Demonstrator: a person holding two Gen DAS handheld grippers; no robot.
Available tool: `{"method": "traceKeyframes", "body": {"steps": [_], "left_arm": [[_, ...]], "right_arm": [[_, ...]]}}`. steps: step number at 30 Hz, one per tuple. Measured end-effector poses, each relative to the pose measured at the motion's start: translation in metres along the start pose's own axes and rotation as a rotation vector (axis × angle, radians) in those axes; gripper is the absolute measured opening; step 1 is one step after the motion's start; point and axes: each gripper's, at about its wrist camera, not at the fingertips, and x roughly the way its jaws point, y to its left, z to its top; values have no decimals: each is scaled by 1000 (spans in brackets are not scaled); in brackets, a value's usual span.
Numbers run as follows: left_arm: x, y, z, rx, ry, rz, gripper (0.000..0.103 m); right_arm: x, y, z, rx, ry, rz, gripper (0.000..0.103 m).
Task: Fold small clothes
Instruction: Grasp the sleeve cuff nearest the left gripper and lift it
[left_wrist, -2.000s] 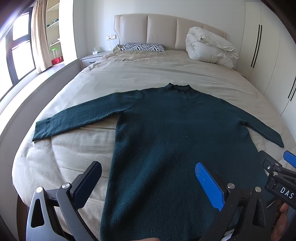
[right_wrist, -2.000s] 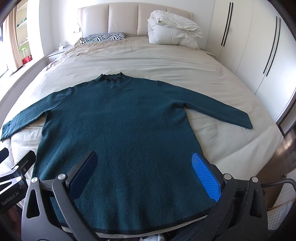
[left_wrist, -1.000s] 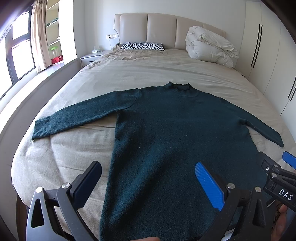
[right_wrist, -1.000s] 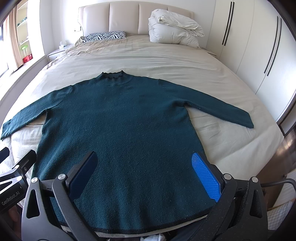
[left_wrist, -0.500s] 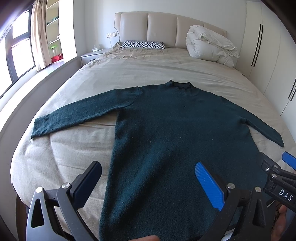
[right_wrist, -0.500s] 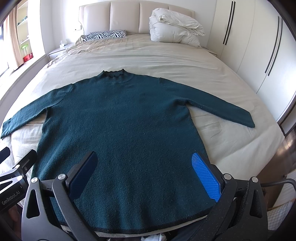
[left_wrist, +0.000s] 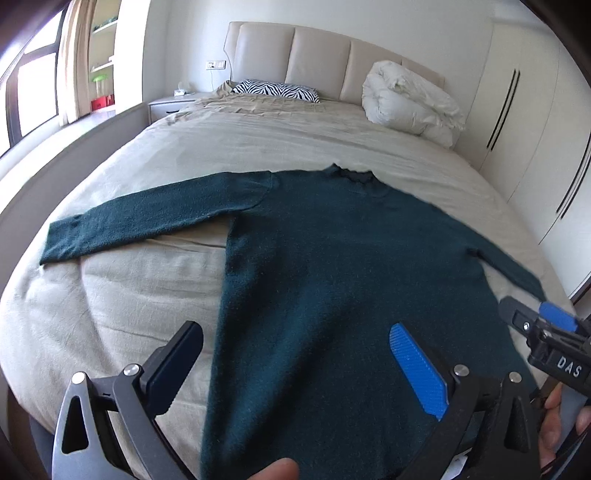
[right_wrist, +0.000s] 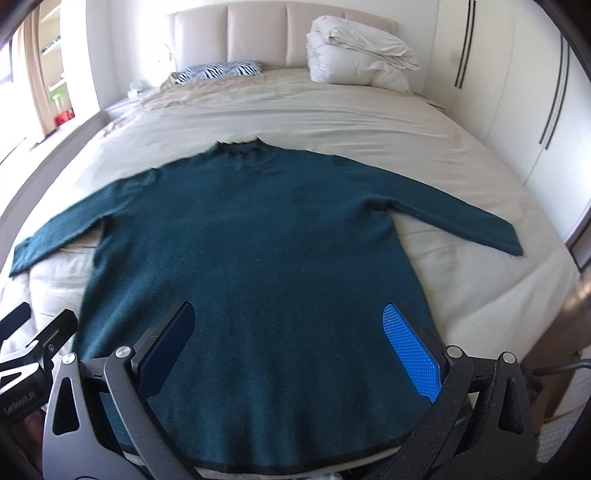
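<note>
A dark green long-sleeved sweater (left_wrist: 332, 258) lies flat and face up on the beige bed (left_wrist: 129, 295), collar toward the headboard, both sleeves spread out sideways. It also shows in the right wrist view (right_wrist: 258, 240). My left gripper (left_wrist: 295, 354) is open and empty, hovering over the sweater's lower left part. My right gripper (right_wrist: 288, 339) is open and empty above the sweater's hem. The right gripper also shows at the right edge of the left wrist view (left_wrist: 546, 332).
A zebra-print pillow (left_wrist: 275, 89) and a folded white duvet (left_wrist: 410, 103) lie at the head of the bed. A nightstand (left_wrist: 171, 105) stands at the far left. White wardrobes (left_wrist: 535, 110) line the right wall. A window ledge (left_wrist: 48, 140) runs along the left.
Both grippers have moved slightly forward and to the right over the sweater. The sweater has not moved. Both stay open.
</note>
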Motion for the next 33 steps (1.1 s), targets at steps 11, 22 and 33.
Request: {"method": "traceKeyframes", "body": {"steps": [11, 22, 33], "left_arm": [[13, 142, 32, -395, -10, -182, 103], [25, 330, 19, -1035, -284, -226, 98], [67, 375, 3, -1344, -377, -149, 88]], "right_arm": [[-2, 20, 35, 82, -121, 218, 103], [13, 50, 61, 54, -122, 287, 97], [49, 76, 75, 75, -30, 359, 70]]}}
